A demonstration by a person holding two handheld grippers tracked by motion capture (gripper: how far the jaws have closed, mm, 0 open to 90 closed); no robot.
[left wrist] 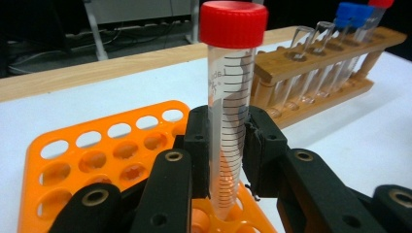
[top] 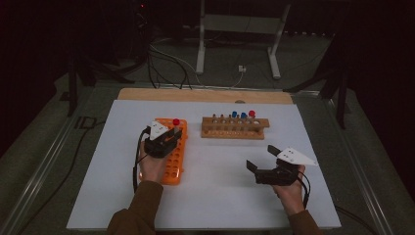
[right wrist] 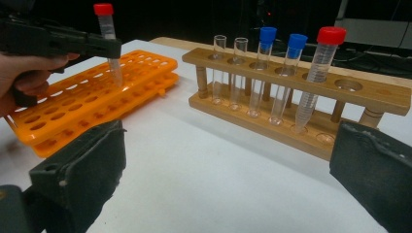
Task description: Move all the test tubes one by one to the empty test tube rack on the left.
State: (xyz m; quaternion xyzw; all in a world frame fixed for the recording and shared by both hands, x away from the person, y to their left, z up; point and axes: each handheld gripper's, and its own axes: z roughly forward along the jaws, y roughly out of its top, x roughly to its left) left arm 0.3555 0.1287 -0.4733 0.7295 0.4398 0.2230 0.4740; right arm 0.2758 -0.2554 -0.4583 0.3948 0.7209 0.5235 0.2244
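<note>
Wooden rack (right wrist: 291, 92): five tubes | orange rack (right wrist: 87, 97): one tube (left wrist: 228, 121)

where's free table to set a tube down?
Bare white table in front of the wooden rack, between the orange rack and the right gripper; also the near strip between the forearms. Crowded: orange rack, where the left gripper holds the red-capped tube.

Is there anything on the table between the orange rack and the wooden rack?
No. In the high view, bare white tabletop separates the orange rack from the wooden rack; the right gripper view shows the same empty stretch.
</note>
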